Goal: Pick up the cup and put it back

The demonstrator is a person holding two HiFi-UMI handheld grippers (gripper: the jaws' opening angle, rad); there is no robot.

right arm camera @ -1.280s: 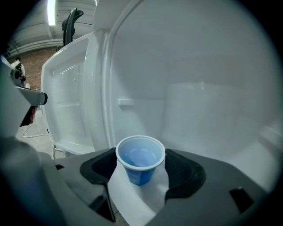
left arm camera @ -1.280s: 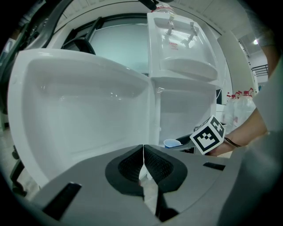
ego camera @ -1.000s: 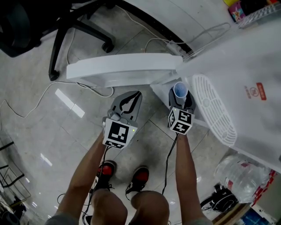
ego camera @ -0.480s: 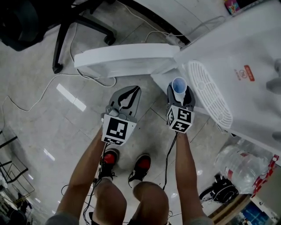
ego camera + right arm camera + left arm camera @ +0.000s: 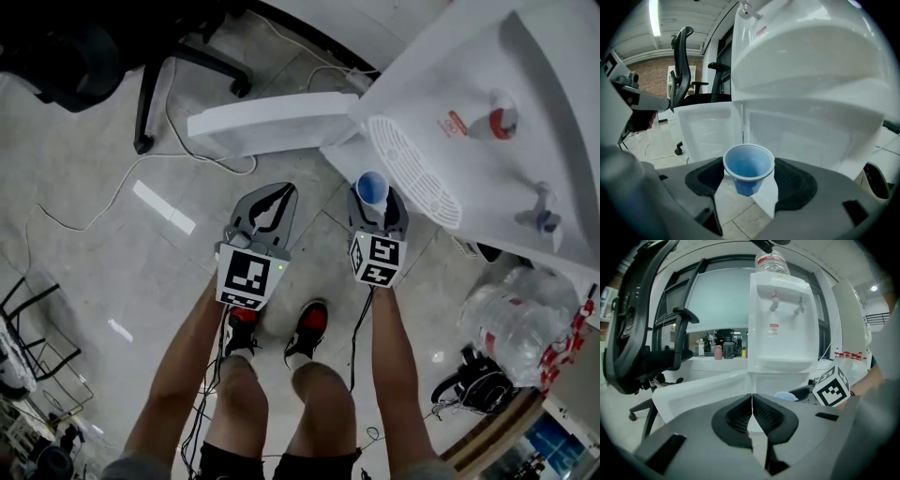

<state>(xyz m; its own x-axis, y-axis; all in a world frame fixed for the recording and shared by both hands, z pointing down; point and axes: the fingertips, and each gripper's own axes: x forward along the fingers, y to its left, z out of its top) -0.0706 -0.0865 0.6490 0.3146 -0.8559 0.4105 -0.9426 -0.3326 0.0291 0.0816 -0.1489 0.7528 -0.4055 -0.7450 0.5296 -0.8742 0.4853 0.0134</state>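
The fingers (image 5: 797, 180) of the right gripper (image 5: 374, 196) are clamped on the blue cup (image 5: 748, 169), held upright; the left gripper (image 5: 270, 204), at nine o'clock, is closed on nothing; the dispenser's drip tray (image 5: 412, 171) lies at one o'clock; the cup is best kept level and seated flat there before release.

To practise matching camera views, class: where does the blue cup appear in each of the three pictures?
Head view: blue cup, right of centre, held in the right gripper.
Left gripper view: cup low, just right of centre.
Right gripper view: cup at centre, between the jaws.
Shared landmark: the white water dispenser.
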